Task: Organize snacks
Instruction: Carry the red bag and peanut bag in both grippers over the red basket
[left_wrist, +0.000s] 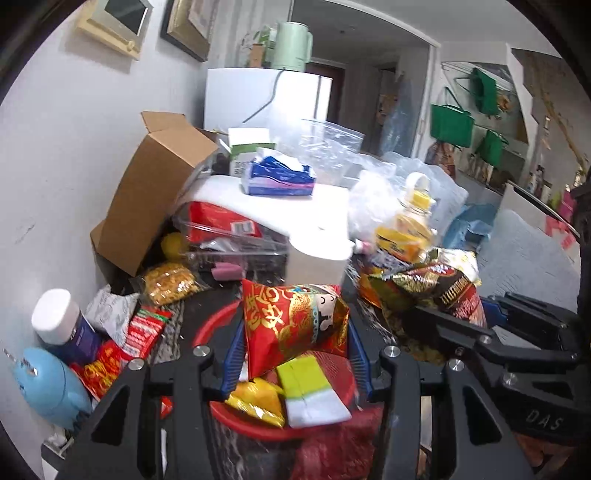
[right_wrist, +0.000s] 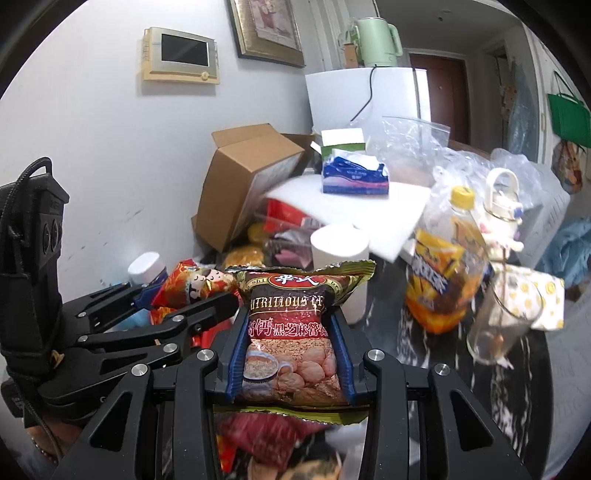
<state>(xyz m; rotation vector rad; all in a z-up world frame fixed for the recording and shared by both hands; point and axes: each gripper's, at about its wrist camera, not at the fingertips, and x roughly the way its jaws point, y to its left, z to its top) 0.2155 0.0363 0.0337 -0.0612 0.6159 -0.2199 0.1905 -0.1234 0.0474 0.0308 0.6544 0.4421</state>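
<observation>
Left wrist view: a crinkled red-gold foil packet (left_wrist: 291, 325) is clamped by the left gripper (left_wrist: 295, 354); a glossy cereal pouch (right_wrist: 291, 332) is clamped by the right gripper (right_wrist: 291, 354).

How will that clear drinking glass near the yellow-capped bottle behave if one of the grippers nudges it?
The drinking glass looks tall and narrow, so it would probably tip rather than slide. It seems nearly empty, so likely light and easily knocked. It is glass and stands close to the yellow-capped bottle on a hard dark tabletop, so a fall could crack it.
</observation>
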